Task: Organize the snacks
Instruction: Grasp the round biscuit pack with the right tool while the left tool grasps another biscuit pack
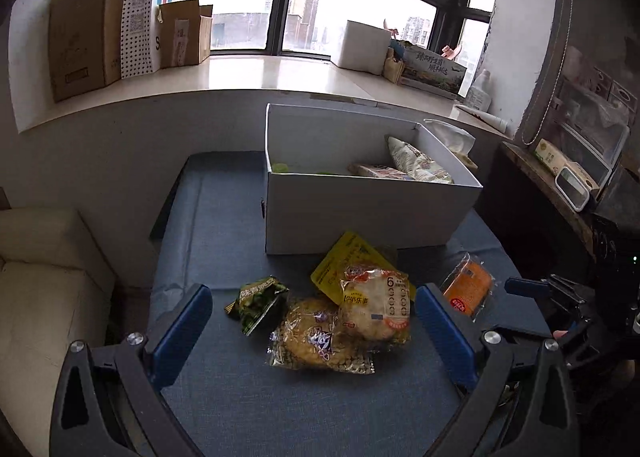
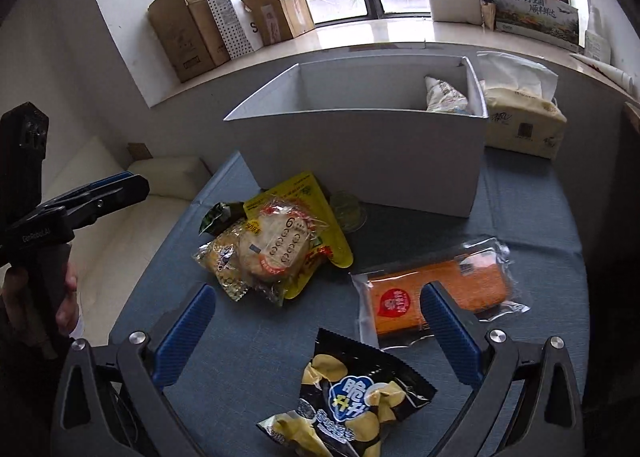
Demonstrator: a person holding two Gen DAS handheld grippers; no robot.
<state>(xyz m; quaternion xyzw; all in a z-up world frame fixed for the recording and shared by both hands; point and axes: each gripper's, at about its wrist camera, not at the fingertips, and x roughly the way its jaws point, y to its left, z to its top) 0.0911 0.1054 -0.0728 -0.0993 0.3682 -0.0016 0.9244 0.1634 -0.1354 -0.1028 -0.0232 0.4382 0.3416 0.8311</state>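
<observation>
A white box stands at the back of the blue table and holds a few snack packs. In front of it lies a pile: a Lay's pack, a yellow pouch, a clear bag of yellow snacks and a small green packet. An orange cake pack lies to the right. A black chip bag lies nearest the right gripper. My left gripper is open, empty, above the pile. My right gripper is open and empty.
A tissue pack sits right of the box. Cardboard boxes and a dotted paper bag stand on the windowsill. A cream sofa is left of the table. A dark shelf with containers is at the right.
</observation>
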